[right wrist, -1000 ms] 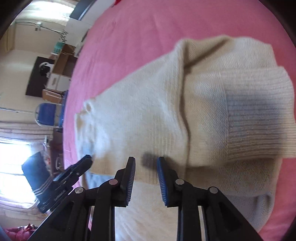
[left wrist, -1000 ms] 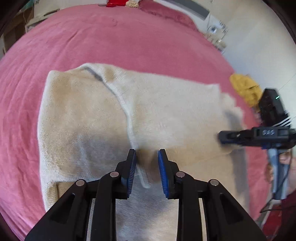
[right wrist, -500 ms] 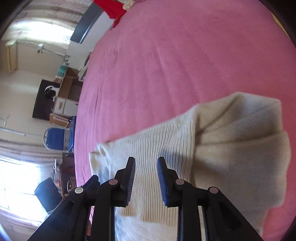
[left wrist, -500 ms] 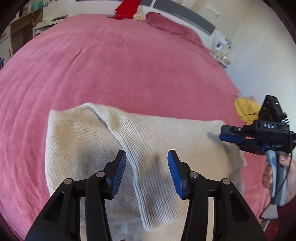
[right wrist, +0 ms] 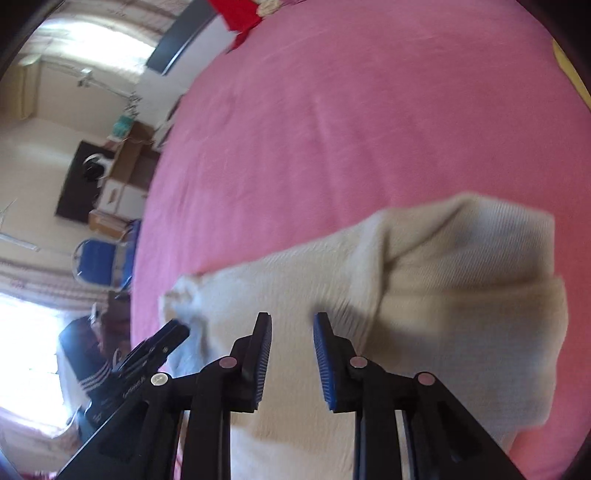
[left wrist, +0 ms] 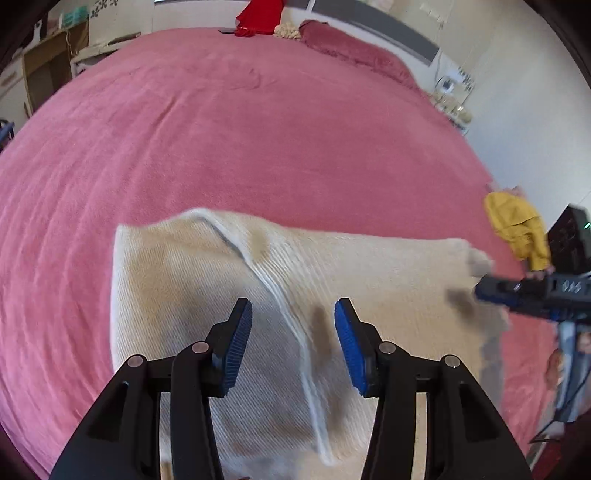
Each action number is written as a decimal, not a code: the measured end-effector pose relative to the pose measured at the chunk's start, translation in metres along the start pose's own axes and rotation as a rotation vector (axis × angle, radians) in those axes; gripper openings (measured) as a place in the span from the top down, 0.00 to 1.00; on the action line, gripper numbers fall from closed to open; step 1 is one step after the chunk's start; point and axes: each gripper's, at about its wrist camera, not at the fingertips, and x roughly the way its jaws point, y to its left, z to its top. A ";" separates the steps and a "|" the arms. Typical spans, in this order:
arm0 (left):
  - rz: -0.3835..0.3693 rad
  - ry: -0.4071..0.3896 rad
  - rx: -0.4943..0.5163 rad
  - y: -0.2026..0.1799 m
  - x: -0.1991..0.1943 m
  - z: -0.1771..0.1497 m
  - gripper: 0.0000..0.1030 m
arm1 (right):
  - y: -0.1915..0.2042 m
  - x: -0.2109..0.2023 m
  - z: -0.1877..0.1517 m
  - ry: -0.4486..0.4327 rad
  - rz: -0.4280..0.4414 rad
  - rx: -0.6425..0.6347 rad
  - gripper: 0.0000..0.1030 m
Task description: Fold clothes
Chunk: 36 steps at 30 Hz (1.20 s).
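Here one cream sweater (left wrist: 280, 295) lies folded on a pink bedspread (left wrist: 229, 140), near the front edge of the bed. The knit is soft and finely ribbed, with a raised seam or folded edge running diagonally down its middle in the left wrist view. Its outline is roughly rectangular; one corner on the right ends in a small rumpled tip. In the right wrist view the sweater (right wrist: 461, 295) shows two stacked layers on its right side, the upper fold rounded and thick. The bedspread has a fuzzy, towel-like pile with a few shallow creases.

Two grippers are in view, each of black plastic with two blue ridged pads. The left gripper (left wrist: 293, 347) hovers above the sweater with its fingers spread wide and nothing between them. The right gripper (right wrist: 291, 360) also hangs over the sweater, its fingers parted by a narrower gap, and it grips nothing. In the left wrist view the right gripper (left wrist: 480, 291) reaches in from the side, its tip beside the sweater's rumpled corner.

One yellow garment (left wrist: 517, 229) sits at the bed's right edge, well apart from the sweater. One red cloth (left wrist: 258, 16) and one dark pink pillow (left wrist: 354, 51) lie at the far end. One blue chair (right wrist: 98, 262) stands beside the bed.
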 end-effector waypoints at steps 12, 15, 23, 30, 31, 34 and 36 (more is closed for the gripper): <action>0.085 0.119 0.077 -0.015 0.039 -0.025 0.52 | -0.016 0.032 -0.021 0.049 -0.173 0.015 0.80; 0.085 0.101 0.061 -0.014 0.029 -0.022 0.52 | -0.010 0.021 -0.026 0.031 -0.142 0.008 0.77; 0.179 0.123 0.061 0.006 0.025 -0.034 0.52 | -0.024 0.029 -0.047 0.073 -0.121 0.048 0.78; 0.074 0.003 -0.053 0.029 -0.039 -0.047 0.51 | -0.014 -0.018 -0.068 -0.036 0.075 0.077 0.74; 0.060 -0.019 -0.074 0.036 -0.054 -0.058 0.51 | -0.010 -0.031 -0.078 -0.057 0.102 0.051 0.74; 0.039 -0.031 -0.148 0.063 -0.089 -0.100 0.50 | -0.006 -0.065 -0.124 -0.079 0.160 0.001 0.74; 0.029 -0.051 -0.196 0.078 -0.109 -0.127 0.50 | -0.007 -0.080 -0.160 -0.084 0.152 -0.010 0.74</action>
